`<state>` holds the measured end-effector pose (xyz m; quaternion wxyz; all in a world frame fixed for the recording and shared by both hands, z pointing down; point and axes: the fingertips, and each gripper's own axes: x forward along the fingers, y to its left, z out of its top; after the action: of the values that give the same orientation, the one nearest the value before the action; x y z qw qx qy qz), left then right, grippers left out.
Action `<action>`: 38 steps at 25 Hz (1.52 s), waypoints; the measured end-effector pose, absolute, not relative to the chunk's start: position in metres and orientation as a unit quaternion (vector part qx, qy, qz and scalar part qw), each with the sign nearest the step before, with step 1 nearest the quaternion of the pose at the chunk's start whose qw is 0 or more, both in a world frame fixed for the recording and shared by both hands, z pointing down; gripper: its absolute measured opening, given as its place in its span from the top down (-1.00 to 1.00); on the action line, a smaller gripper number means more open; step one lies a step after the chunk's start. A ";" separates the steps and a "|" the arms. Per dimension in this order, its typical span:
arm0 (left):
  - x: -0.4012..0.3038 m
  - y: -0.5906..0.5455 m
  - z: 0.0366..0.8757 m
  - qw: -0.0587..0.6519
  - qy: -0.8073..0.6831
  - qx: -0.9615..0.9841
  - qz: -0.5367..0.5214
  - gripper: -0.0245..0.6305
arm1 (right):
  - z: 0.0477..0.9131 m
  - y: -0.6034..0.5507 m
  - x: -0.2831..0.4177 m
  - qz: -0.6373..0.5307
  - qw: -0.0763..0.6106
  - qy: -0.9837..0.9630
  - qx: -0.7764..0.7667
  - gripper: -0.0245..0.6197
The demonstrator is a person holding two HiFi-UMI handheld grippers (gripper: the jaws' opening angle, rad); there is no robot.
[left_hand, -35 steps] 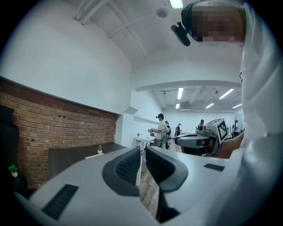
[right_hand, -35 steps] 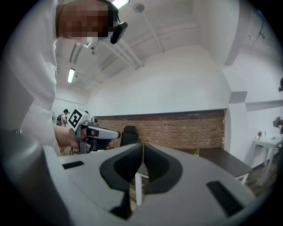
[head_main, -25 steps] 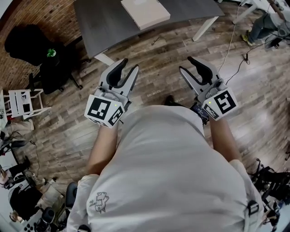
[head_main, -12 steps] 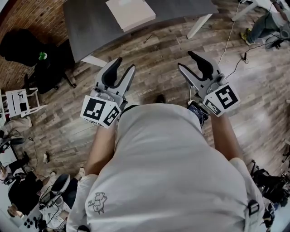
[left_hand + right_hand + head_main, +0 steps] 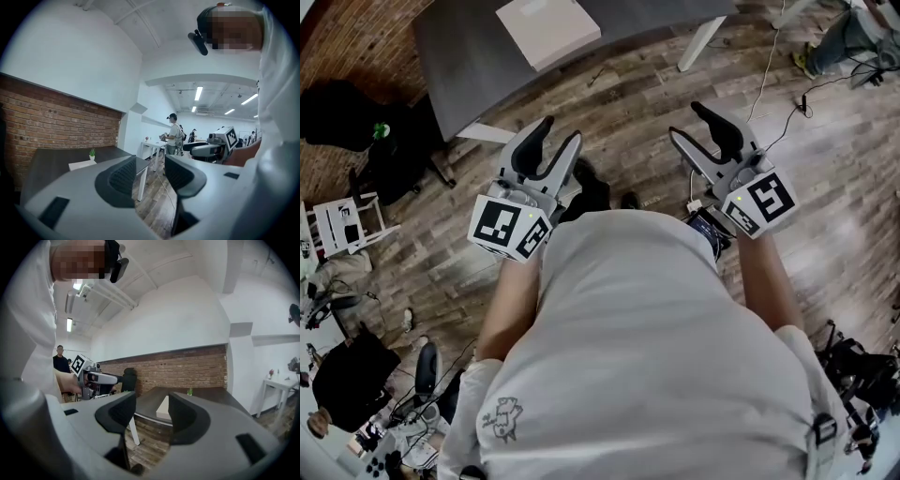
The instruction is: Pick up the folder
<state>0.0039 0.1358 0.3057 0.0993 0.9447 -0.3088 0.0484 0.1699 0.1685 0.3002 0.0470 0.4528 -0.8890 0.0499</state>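
Wood-plank floor (image 5: pixel 628 94) fills most of the head view, with a brick wall (image 5: pixel 347 37) at 10 o'clock and a black chair (image 5: pixel 403 164) at 9 o'clock. The dark grey desk (image 5: pixel 459 66) sits at 11 to 12 o'clock of the frame, one white leg (image 5: pixel 697 44) showing at 1 o'clock. The folder (image 5: pixel 547 30), pale and flat, lies on the desk near the top edge, untouched and well apart from both tools. The left hand-held gripper (image 5: pixel 561 131) hangs over the floor short of the desk, with the folder at its 12 o'clock. Its jaws are released and have just been opening, with nothing between them. The right hand-held gripper (image 5: pixel 686 124) is at the left one's 3 o'clock, also over floor, with the folder at its 10 o'clock. Its jaws are released too, just been opening, gap empty. In the left gripper view only floor and a desk leg show through the gap. There the folder is at 9 o'clock of the jaws, a small plant (image 5: pixel 92 153) just beside it on the desk. A person (image 5: pixel 174 135) stands far back by a white table (image 5: pixel 152 146). In the right gripper view the pale folder edge shows through the gap, far off on the desk. The wearer's white shirt (image 5: pixel 637 356) fills the lower half of the head view, and cables (image 5: pixel 778 75) trail on the floor at 2 o'clock.
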 end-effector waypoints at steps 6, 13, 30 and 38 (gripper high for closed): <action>0.013 0.118 0.312 0.104 -0.302 0.946 0.046 0.34 | 0.300 0.156 0.177 0.054 0.043 -0.885 0.461 0.24; 0.022 0.086 0.309 0.104 -0.294 0.949 0.037 0.34 | 0.304 0.129 0.175 0.062 0.046 -0.882 0.466 0.24; -0.042 -0.054 0.299 0.104 -0.306 0.946 0.024 0.33 | 0.294 -0.022 0.105 0.062 0.046 -0.892 0.446 0.23; -0.082 -0.099 0.303 0.112 -0.320 0.940 0.025 0.32 | 0.299 -0.075 0.065 0.072 0.047 -0.898 0.430 0.23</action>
<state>-0.0818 -0.0987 0.3030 0.1117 0.9405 -0.3199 0.0252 0.0650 -0.0751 0.2987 0.0474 0.4304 -0.8985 0.0722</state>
